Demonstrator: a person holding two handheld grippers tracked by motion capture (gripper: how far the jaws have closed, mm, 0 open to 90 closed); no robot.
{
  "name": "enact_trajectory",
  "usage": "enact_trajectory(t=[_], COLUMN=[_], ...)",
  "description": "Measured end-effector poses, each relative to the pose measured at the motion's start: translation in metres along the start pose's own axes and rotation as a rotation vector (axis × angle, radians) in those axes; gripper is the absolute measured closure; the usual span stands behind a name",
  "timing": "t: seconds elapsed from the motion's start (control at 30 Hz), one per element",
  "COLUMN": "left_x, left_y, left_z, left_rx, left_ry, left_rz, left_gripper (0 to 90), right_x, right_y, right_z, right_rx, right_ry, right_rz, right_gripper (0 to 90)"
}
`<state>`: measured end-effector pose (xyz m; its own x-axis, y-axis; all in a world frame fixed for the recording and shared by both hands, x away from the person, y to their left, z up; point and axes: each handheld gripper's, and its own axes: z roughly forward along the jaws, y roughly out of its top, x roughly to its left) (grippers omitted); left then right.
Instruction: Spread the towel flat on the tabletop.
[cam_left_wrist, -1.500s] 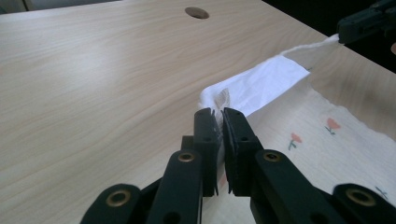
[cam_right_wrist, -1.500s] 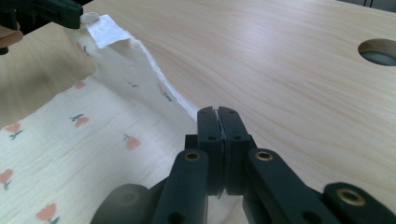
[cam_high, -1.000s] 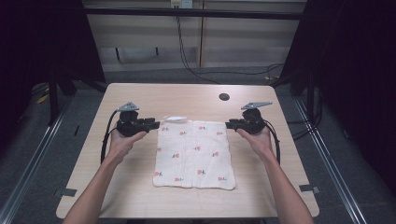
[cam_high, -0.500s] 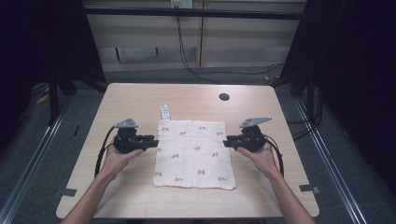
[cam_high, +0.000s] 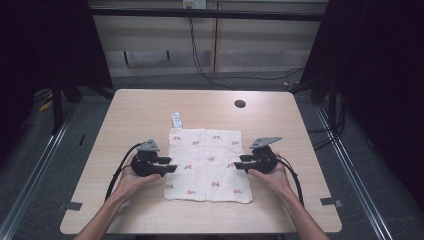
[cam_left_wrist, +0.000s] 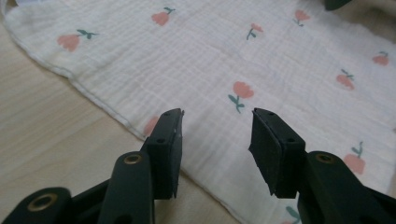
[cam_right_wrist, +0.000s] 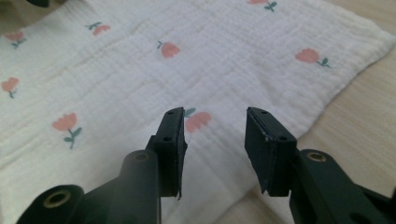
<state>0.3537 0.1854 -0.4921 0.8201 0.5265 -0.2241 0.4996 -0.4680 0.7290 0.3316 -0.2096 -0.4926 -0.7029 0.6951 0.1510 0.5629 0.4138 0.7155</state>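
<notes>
1. Two black two-jaw grippers, each in a person's hand, low centre of the high view: left gripper (cam_high: 171, 165) at the left edge of the cloth, right gripper (cam_high: 239, 164) at its right edge, roughly mirrored.
2. Task thing: white square muslin cloth with small pink tulip print (cam_high: 207, 162), spread flat on the light wood table (cam_high: 135, 112), centre of the frame, slightly skewed. Small white tag (cam_high: 176, 119) sticks out off its upper left corner.
3. Left gripper state: released, jaws have just been opening. Left gripper view shows a clear gap between the pads; cloth (cam_left_wrist: 224, 60) lies under and ahead of the left gripper (cam_left_wrist: 217, 140), nothing pinched, hem crosses just under the left jaw.
4. Right gripper state: released too, jaws have just been opening. Right gripper view: right gripper (cam_right_wrist: 215, 140) over the cloth (cam_right_wrist: 154, 79), gap empty, bare table at lower right of that frame.
5. Key relation: cloth sits between the two grippers. Each one points inward across its own side edge, tips at about mid-height of the cloth. Both are equally near; neither hand has the advantage.
6. Cloth is close to square, so no strong long axis. The side edges run near-to-far in the high view, at right angles to both sets of jaws.
7. Judgement: looks like a just-laid or just-let-go cloth; the next grab probably needs the jaws lower on the side hems.
8. Other: dark round hole (cam_high: 240, 104) in the table, upper right, well apart from the cloth.
</notes>
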Motion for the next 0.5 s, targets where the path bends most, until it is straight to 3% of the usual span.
enact_trajectory(t=[0.03, 0.13, 0.23, 0.27, 0.3, 0.33, 0.4, 0.5], left_x=[-0.003, -0.004, -0.007, -0.007, -0.01, -0.011, -0.014, -0.015], left_y=[-0.002, -0.003, -0.004, -0.004, -0.005, -0.005, -0.006, -0.007], left_z=[0.004, 0.008, 0.01, 0.01, 0.009, 0.009, 0.008, 0.008], left_rx=[0.036, 0.061, 0.054, 0.054, 0.061, 0.061, 0.073, 0.073], left_ry=[0.018, 0.036, 0.046, 0.046, 0.072, 0.081, 0.106, 0.108], left_rz=[0.039, 0.057, 0.071, 0.071, 0.109, 0.113, 0.14, 0.136], left_gripper=[52.6, 52.1, 51.8, 53.9, 57.4, 62.3, 70.7, 80.9], right_x=[-0.001, 0.0, 0.001, 0.001, 0.0, -0.001, -0.002, 0.0], right_y=[-0.002, -0.003, -0.003, -0.004, -0.004, -0.004, -0.005, -0.007], right_z=[0.005, 0.009, 0.01, 0.01, 0.01, 0.009, 0.008, 0.004], right_rx=[0.022, 0.032, 0.028, 0.03, 0.027, 0.031, 0.036, 0.055], right_ry=[-0.004, -0.008, -0.031, -0.045, -0.055, -0.061, -0.048, -0.04], right_rz=[-0.003, 0.002, -0.013, -0.012, -0.004, -0.003, 0.024, 0.006], right_gripper=[59.9, 62.1, 70.2, 74.4, 80.5, 86.5, 89.3, 90.0])
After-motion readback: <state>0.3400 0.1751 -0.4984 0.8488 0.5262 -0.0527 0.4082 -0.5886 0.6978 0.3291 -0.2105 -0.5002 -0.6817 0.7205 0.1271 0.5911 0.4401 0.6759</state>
